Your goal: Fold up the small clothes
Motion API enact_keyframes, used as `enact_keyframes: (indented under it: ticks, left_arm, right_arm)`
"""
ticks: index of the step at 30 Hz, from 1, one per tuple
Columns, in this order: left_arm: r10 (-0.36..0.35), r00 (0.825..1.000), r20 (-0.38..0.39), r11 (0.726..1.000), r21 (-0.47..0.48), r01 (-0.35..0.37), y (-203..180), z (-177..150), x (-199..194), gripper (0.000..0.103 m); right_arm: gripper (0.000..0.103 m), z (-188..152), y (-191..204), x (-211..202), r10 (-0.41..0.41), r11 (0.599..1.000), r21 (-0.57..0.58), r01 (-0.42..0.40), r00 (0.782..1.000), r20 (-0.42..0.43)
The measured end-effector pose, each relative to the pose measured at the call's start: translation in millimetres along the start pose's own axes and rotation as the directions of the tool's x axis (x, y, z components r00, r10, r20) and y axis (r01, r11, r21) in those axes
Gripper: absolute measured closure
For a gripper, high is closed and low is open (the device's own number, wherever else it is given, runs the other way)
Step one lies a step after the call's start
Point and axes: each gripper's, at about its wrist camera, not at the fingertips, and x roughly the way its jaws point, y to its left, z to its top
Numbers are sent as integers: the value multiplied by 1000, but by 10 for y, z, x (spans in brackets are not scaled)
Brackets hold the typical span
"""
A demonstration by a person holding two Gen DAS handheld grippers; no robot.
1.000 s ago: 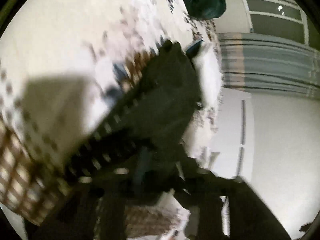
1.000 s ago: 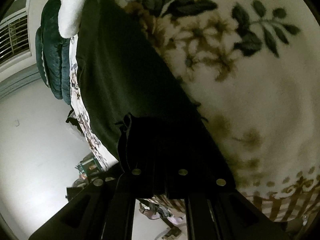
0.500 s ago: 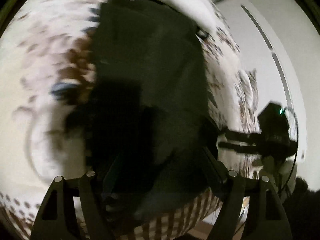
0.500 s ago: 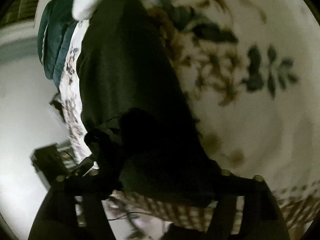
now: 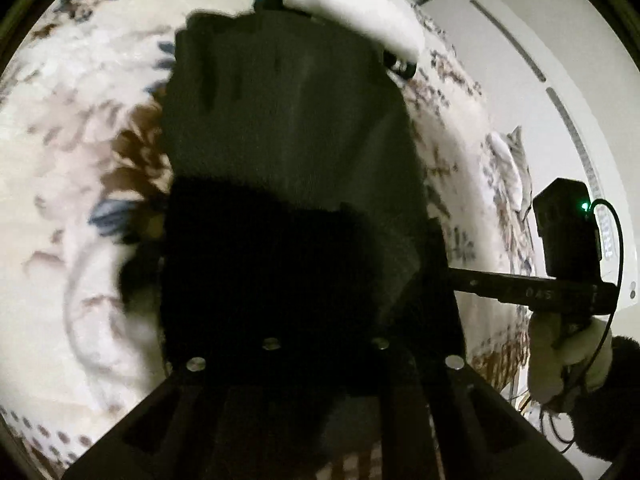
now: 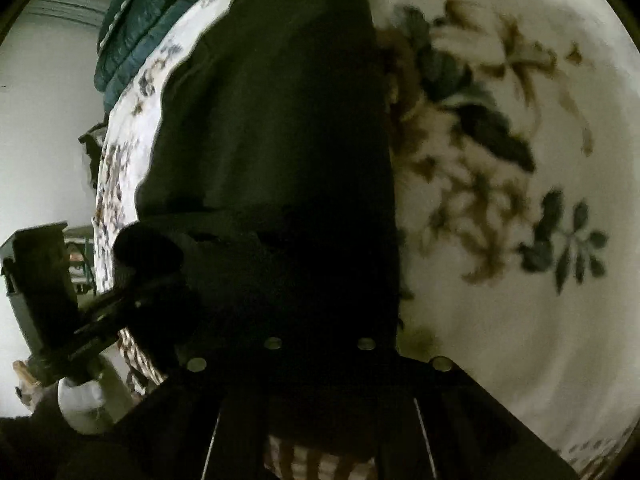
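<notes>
A dark garment [image 5: 288, 120] lies flat on a cream floral blanket [image 5: 80, 168], stretching away from me. My left gripper [image 5: 324, 316] has its jaws closing to shut on the garment's near edge, where the cloth bunches up dark over the fingers. My right gripper [image 6: 320, 316] is closing the same way on the near edge of the garment [image 6: 272, 100], a short way along it. The right gripper [image 5: 472, 280] reaches in from the right side of the left wrist view, held by a white-gloved hand [image 5: 568, 360]. The fingertips are hidden in dark cloth.
A white fluffy item [image 5: 360, 20] lies at the garment's far end. A dark green quilted bundle [image 6: 132, 40] sits beyond it near the bed's edge. The blanket [image 6: 500, 320] spreads wide to the right. A white wall [image 5: 560, 80] borders the bed.
Both grippers rolled and swung to face along the garment. Their jaws opened wide around its near edge half a second ago and have closed on it now.
</notes>
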Motion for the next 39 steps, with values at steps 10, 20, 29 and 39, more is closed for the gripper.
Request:
enact_keyframes:
  ticks: [10, 20, 29, 39]
  left_arm:
    - [-89, 988, 123, 994, -47, 96, 21, 650, -581, 94]
    - [2, 998, 62, 999, -45, 1, 555, 2289, 296, 91]
    - [17, 1000, 2, 990, -137, -17, 870, 2284, 430, 58]
    - [-5, 1000, 13, 973, -229, 8, 512, 1375, -143, 19]
  right_arm:
    - [97, 462, 309, -831, 72, 996, 38, -81, 976, 207]
    - [97, 2231, 557, -394, -103, 995, 43, 95, 966, 237]
    - [85, 2507, 368, 156, -217, 974, 82, 209, 970, 113]
    - [7, 1797, 477, -275, -201, 974, 121, 193, 978, 58]
